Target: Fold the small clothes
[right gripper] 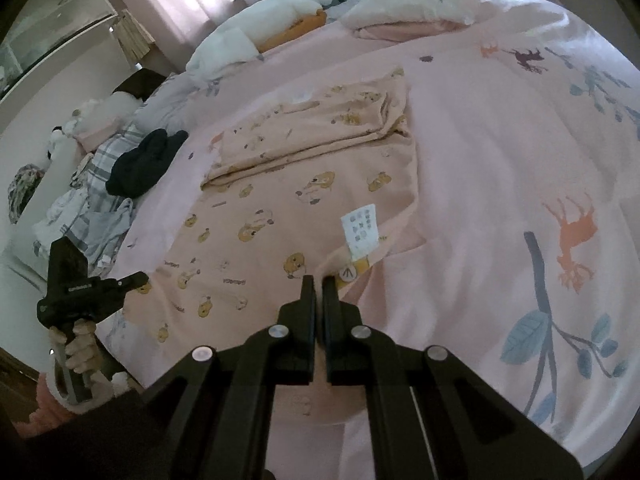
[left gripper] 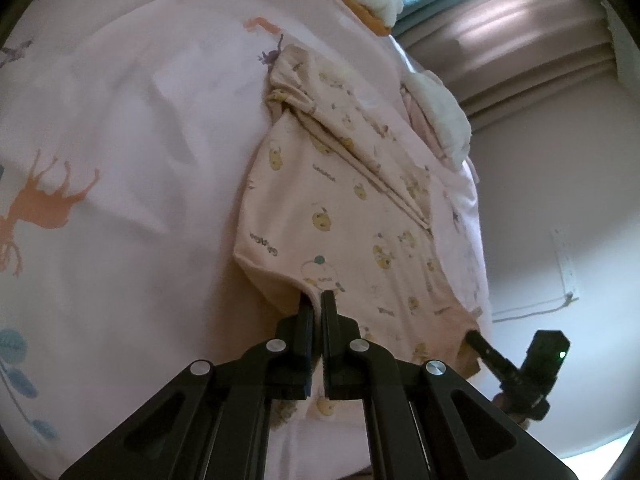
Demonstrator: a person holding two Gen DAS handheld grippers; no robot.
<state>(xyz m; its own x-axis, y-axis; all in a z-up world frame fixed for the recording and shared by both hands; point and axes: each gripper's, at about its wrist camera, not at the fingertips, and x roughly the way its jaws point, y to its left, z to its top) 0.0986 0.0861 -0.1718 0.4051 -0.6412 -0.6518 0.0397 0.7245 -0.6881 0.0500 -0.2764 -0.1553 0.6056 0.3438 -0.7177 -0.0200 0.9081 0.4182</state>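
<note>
Pink animal-print bedding (right gripper: 500,152) is carrying a small bear-print garment (right gripper: 280,216) at frame centre. Left tongs (left gripper: 317,295) and right tongs (right gripper: 318,280) are each pinching shut on its near hem corners, apparently to fold it evenly.

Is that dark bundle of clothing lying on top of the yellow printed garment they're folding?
No, the dark bundle lies apart from the printed garment, off to its left on the pink bedspread.

Bed and room around the folding spot

A pink deer-print bedspread (right gripper: 500,152) covers the bed; 2 white pillows (right gripper: 408,4) lie at its far edge, a black garment (right gripper: 146,162) and plaid laundry (right gripper: 94,200) along its left edge, curtains (left gripper: 520,40) beyond.
</note>
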